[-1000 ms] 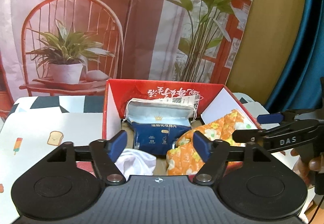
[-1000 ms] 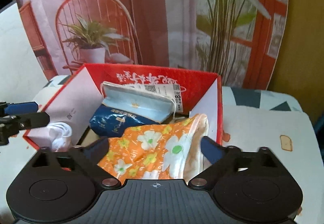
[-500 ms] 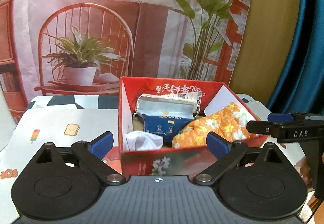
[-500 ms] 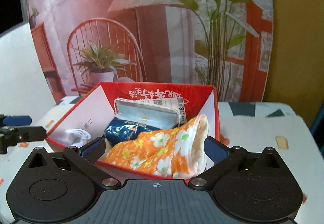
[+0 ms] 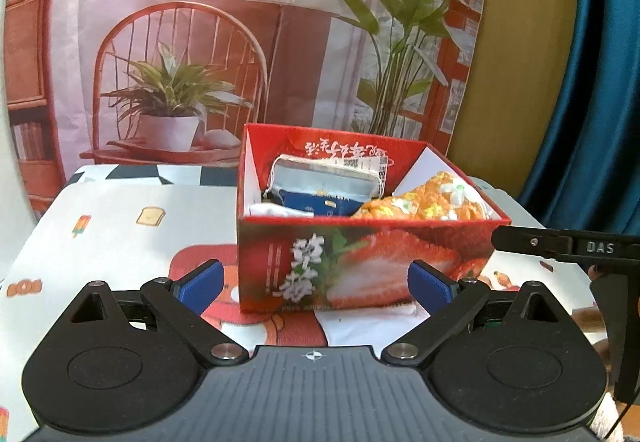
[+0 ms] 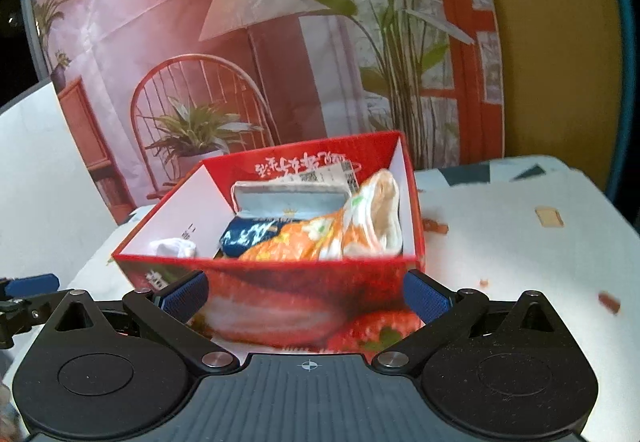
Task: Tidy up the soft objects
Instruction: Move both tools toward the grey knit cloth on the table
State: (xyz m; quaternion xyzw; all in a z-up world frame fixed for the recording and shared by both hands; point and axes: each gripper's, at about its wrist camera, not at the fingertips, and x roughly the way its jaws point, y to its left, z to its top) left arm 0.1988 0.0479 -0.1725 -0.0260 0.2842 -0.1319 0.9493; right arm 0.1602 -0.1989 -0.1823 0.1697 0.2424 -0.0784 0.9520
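My left gripper (image 5: 314, 284) points forward and slightly down, jaws spread wide, pads (image 5: 200, 284) bare, nothing gripped. My right gripper (image 6: 306, 292) is angled likewise, jaws wide apart and empty. Each gripper's tip shows at the edge of the other's view.

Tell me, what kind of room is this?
Probably a staged recording corner, not a lived-in room: the chair and lamp are only printed on a creased backdrop, behind a table with a cartoon cloth and a red box.

Black tongs (image 5: 314, 286), blue ribbed pads (image 5: 200, 280), silver screws
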